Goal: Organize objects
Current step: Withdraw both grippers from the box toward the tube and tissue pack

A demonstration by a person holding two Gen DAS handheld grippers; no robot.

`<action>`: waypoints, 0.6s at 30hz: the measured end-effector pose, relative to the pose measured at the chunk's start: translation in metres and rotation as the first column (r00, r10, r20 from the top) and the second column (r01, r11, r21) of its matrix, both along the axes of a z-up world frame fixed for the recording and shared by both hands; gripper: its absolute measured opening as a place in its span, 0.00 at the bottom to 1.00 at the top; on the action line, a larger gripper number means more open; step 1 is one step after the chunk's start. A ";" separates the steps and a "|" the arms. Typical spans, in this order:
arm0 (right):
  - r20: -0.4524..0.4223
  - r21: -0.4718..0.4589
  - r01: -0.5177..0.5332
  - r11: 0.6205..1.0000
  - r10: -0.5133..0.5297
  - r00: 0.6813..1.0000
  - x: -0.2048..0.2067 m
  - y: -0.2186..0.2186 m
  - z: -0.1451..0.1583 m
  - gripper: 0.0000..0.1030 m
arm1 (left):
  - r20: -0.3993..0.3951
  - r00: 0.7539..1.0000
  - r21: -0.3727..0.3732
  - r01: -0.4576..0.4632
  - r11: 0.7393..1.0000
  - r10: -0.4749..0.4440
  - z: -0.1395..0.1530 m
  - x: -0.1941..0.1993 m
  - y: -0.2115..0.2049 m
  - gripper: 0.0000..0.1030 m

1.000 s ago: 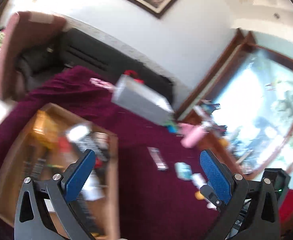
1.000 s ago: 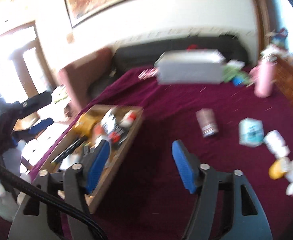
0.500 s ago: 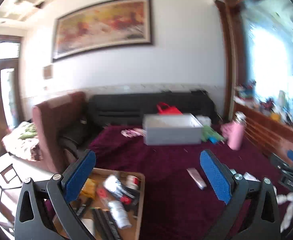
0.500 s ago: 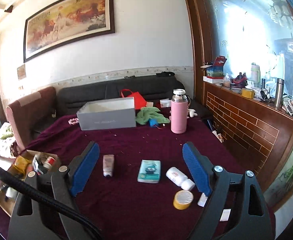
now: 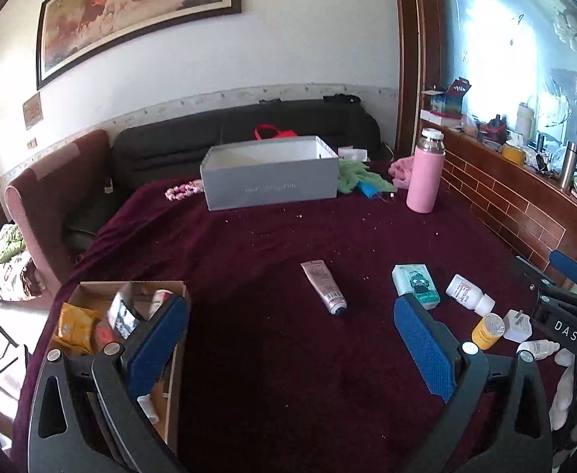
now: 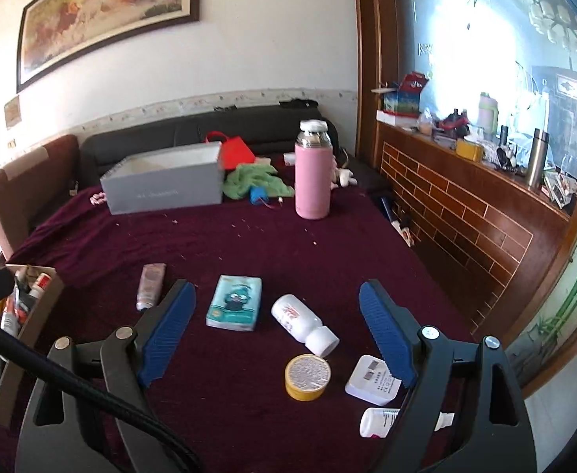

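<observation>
The right gripper (image 6: 276,331) hides part of a small white dropper bottle (image 6: 379,421) and a corner of the white plug adapter (image 6: 371,378). Its jaws stand wide apart, gripping nothing, above a yellow-capped jar (image 6: 308,376) and a white pill bottle (image 6: 302,323). The left gripper (image 5: 288,347) is likewise spread and empty, over bare maroon cloth (image 5: 288,394), partly covering the cardboard box (image 5: 87,289). Beyond lie a tissue pack (image 6: 234,307), a pink tube (image 5: 323,285), then a grey box (image 5: 272,181).
</observation>
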State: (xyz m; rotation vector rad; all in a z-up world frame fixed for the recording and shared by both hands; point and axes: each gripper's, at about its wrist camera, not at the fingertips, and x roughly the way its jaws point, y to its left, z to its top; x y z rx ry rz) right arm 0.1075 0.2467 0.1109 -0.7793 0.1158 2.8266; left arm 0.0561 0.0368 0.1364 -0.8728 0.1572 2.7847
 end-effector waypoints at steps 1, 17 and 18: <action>0.005 -0.005 0.001 1.000 -0.001 1.000 -0.002 0.003 -0.002 0.84 | 0.009 1.000 -0.002 0.000 1.000 0.000 -0.001 -0.001 0.000 0.99; 0.081 -0.099 0.000 0.995 0.008 0.997 -0.058 0.031 -0.029 0.83 | 0.141 0.988 -0.076 -0.048 0.996 0.058 -0.041 -0.070 0.026 0.99; 0.082 -0.112 0.003 0.994 0.007 0.997 -0.063 0.034 -0.031 0.83 | 0.148 0.987 -0.082 -0.055 0.995 0.067 -0.044 -0.074 0.026 0.99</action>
